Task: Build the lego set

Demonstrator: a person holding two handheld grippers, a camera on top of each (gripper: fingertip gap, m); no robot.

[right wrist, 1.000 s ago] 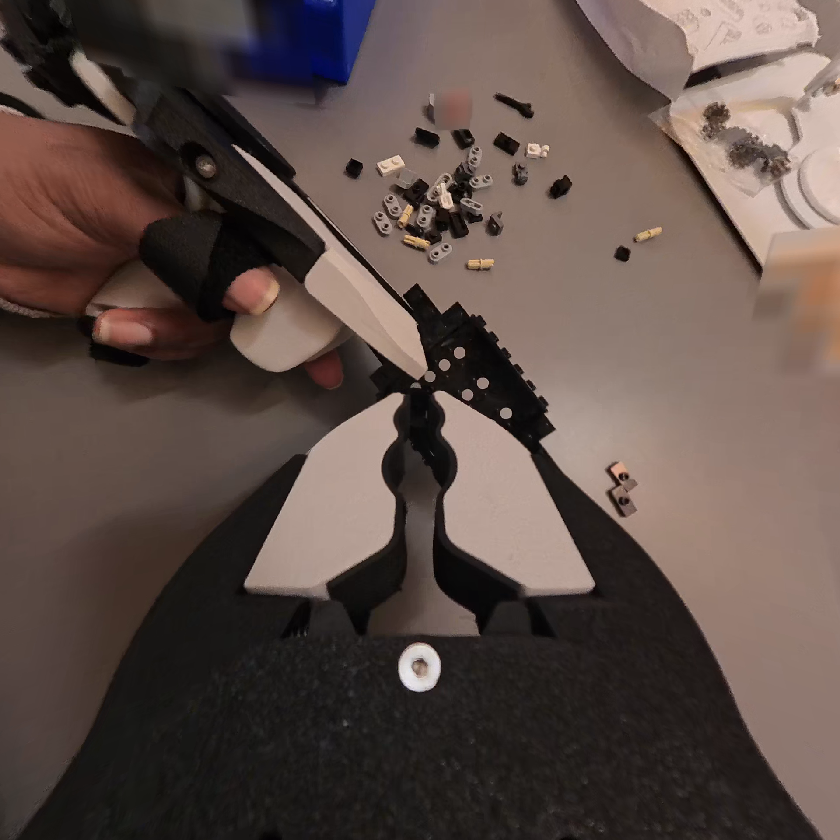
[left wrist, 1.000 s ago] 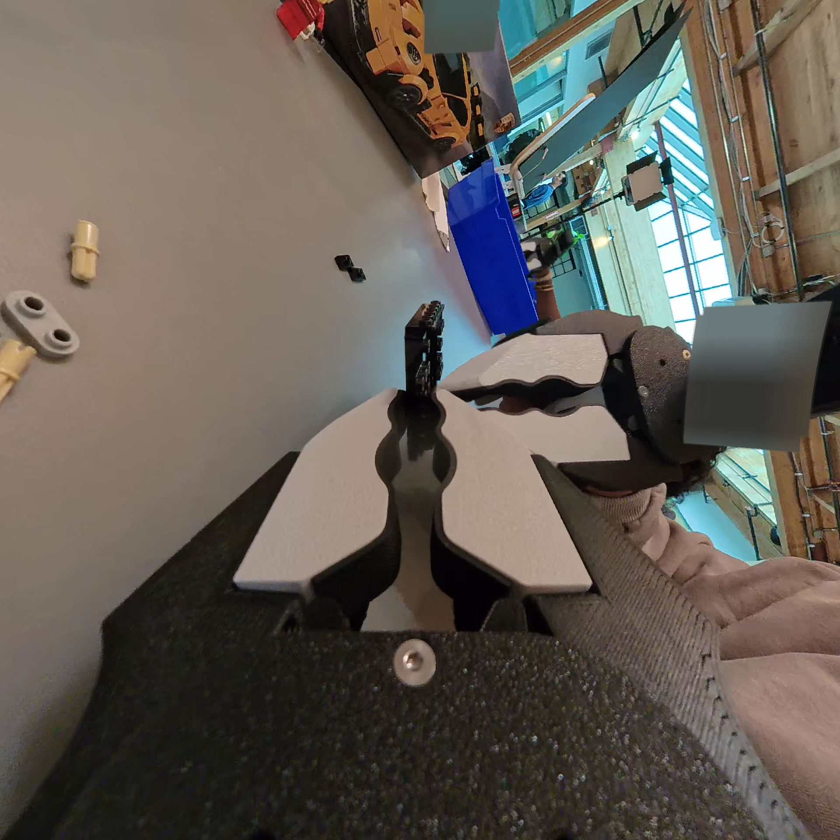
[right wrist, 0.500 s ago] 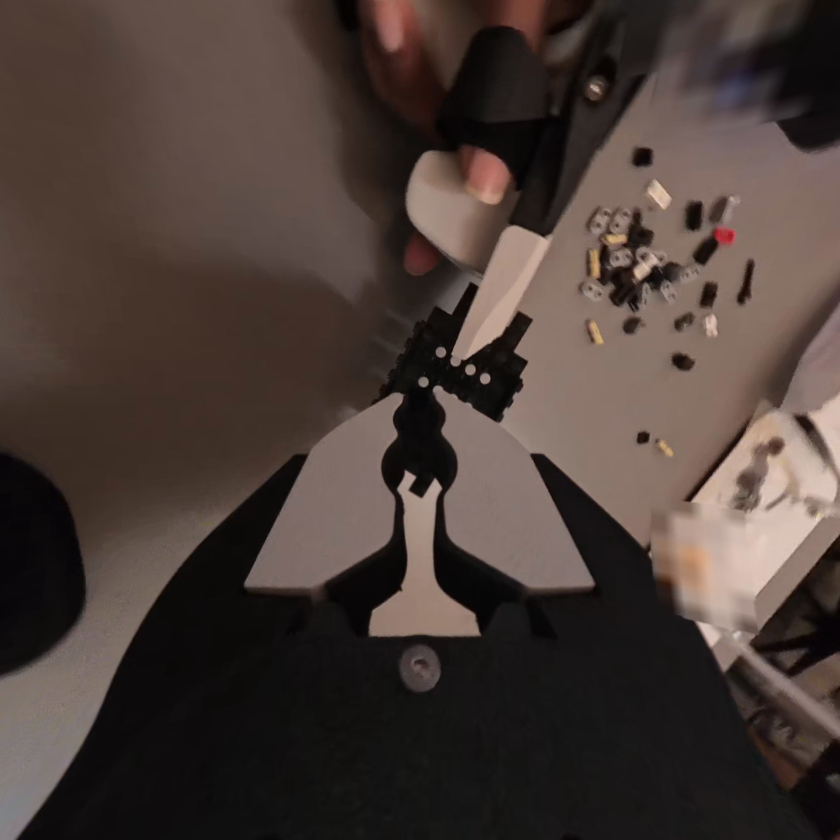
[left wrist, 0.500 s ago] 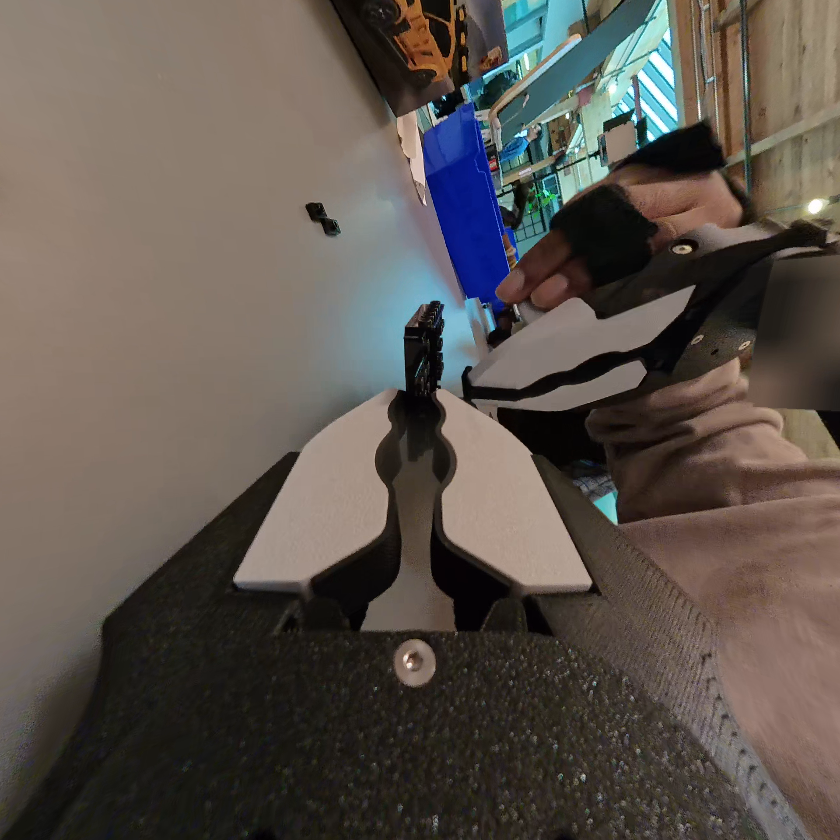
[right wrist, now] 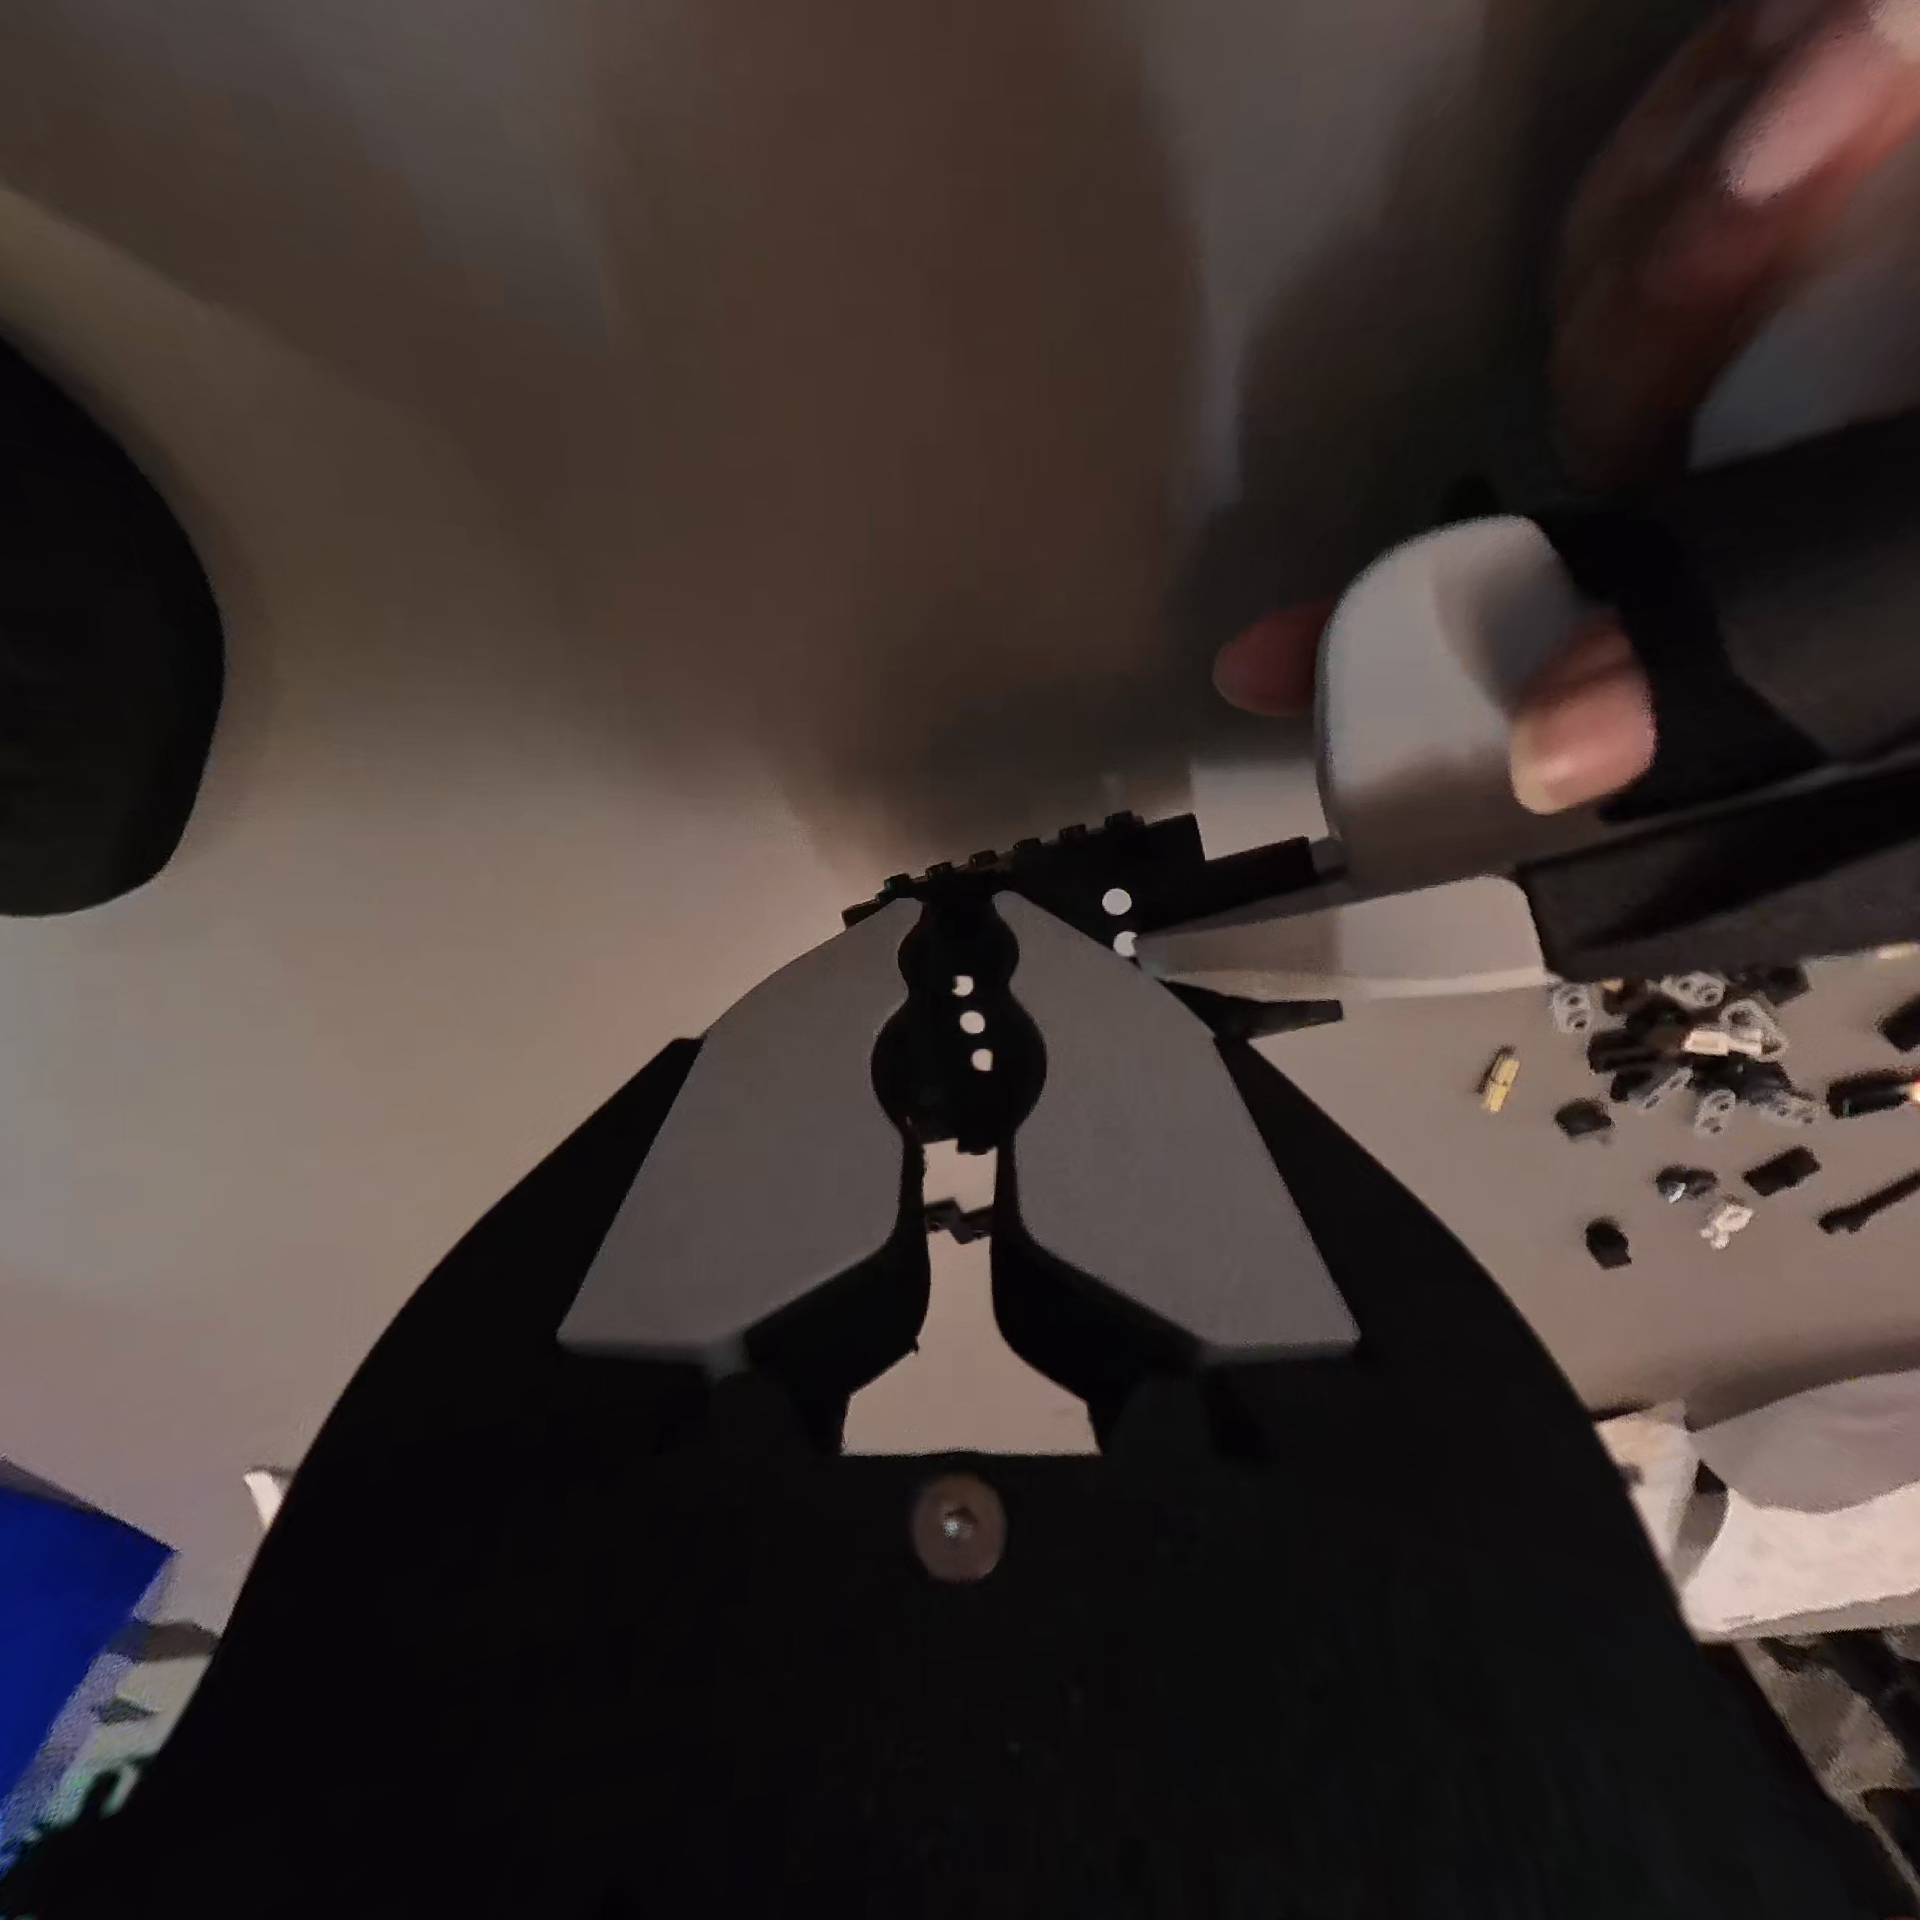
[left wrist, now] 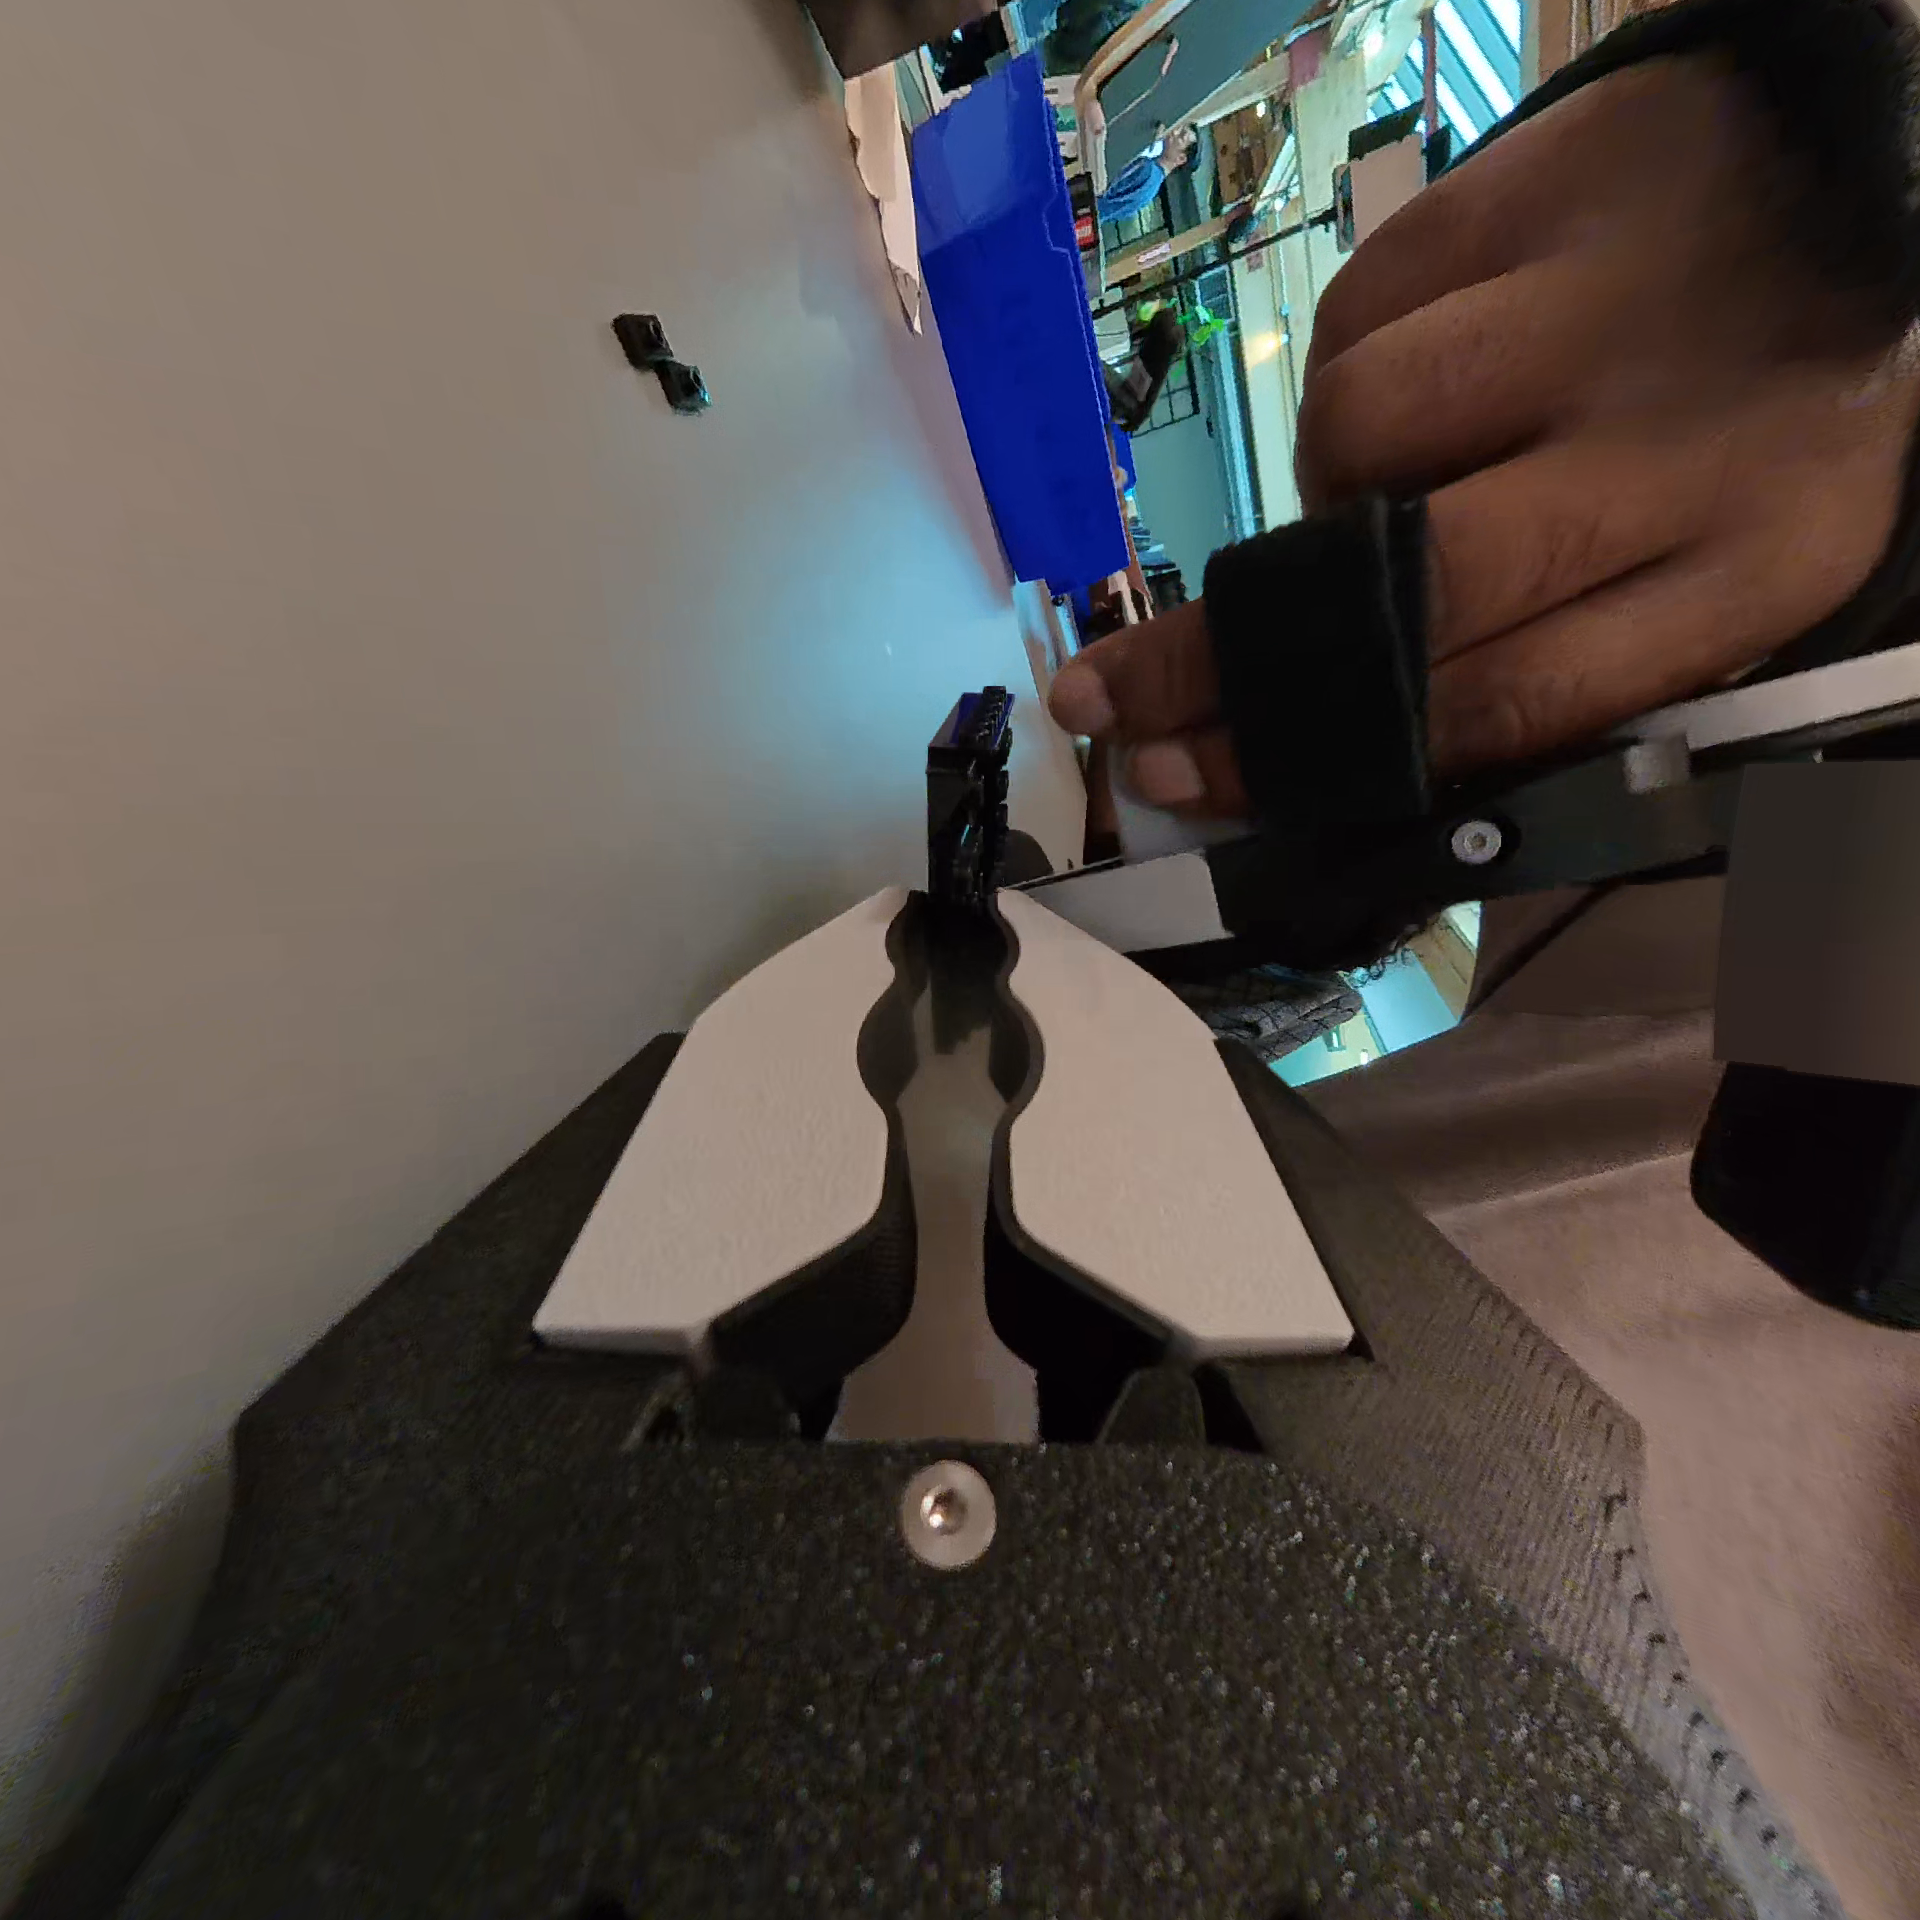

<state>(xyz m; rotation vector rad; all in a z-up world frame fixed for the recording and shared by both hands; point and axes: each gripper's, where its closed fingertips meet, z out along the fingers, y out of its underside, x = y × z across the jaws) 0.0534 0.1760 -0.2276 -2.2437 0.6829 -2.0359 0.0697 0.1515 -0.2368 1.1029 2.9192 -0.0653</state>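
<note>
We hold a black lego assembly above the grey table — both the left gripper and right gripper pinch its thin plate edges. It looks light, stiff, and liable to pop apart. Loose pieces lie well aside; nearby table looks open.

Two grippers, left gripper and right gripper, meet at one black lego assembly. One blue bin stands on the tabletop, beside two small black pieces and one scattered pile of loose pieces, too blurred to count.
</note>
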